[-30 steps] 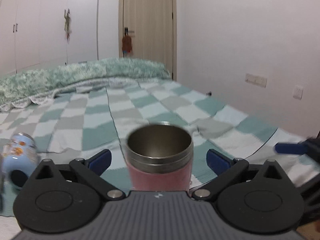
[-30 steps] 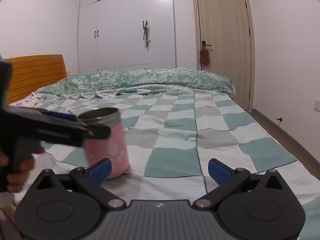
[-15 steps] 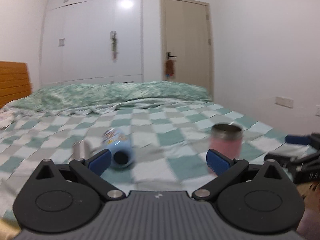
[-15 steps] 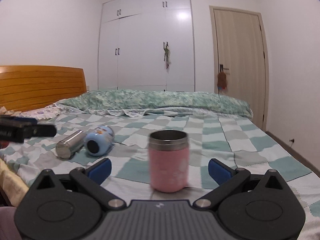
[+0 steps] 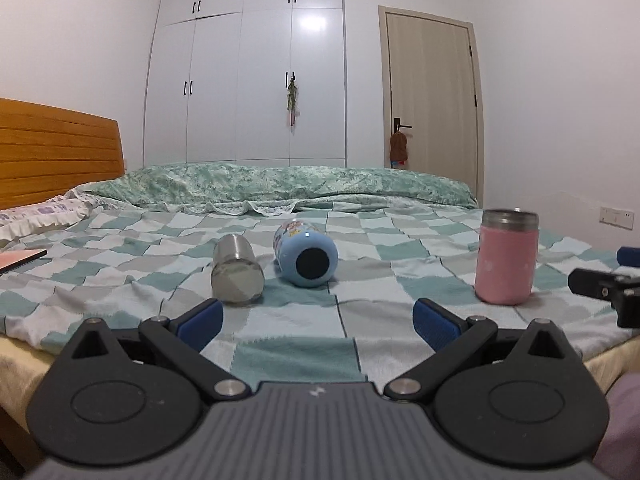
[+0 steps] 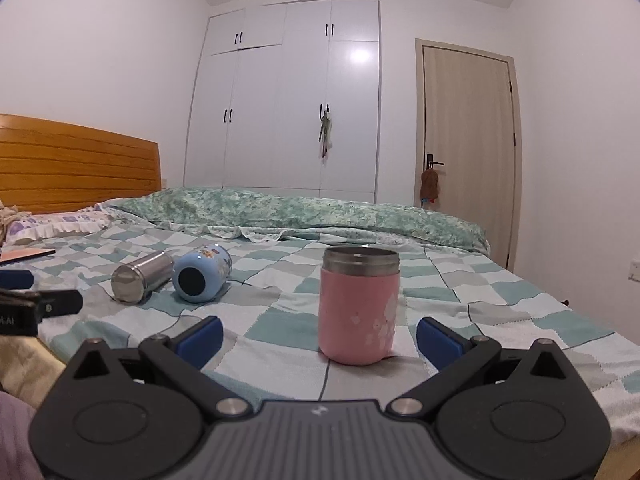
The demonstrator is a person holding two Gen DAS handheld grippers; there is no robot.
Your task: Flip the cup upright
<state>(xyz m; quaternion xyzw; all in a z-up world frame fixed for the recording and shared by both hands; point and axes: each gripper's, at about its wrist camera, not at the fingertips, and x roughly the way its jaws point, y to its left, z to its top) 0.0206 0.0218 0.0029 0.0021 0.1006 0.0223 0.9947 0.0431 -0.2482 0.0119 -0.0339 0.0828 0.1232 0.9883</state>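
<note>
A pink cup (image 6: 359, 309) with a steel rim stands upright, mouth up, on the checked bedspread; in the left wrist view it (image 5: 506, 257) is at the right. My right gripper (image 6: 319, 336) is open and empty, just short of the cup. My left gripper (image 5: 318, 324) is open and empty, back near the bed's front edge. A light blue cup (image 5: 306, 252) and a steel cup (image 5: 236, 269) lie on their sides, bases toward me, beyond the left gripper; they also show in the right wrist view, blue (image 6: 201, 274) and steel (image 6: 140, 272).
The checked bedspread (image 5: 400, 240) covers the bed, with a rumpled green quilt (image 5: 280, 186) at the far side. A wooden headboard (image 5: 56, 148) is at the left, a flat pink book (image 5: 20, 258) near it. Wardrobe and door stand behind.
My left gripper let the pink cup stand and drew back to the left, now facing the two lying cups. My right gripper pulled back and turned, the pink cup now centred before it.
</note>
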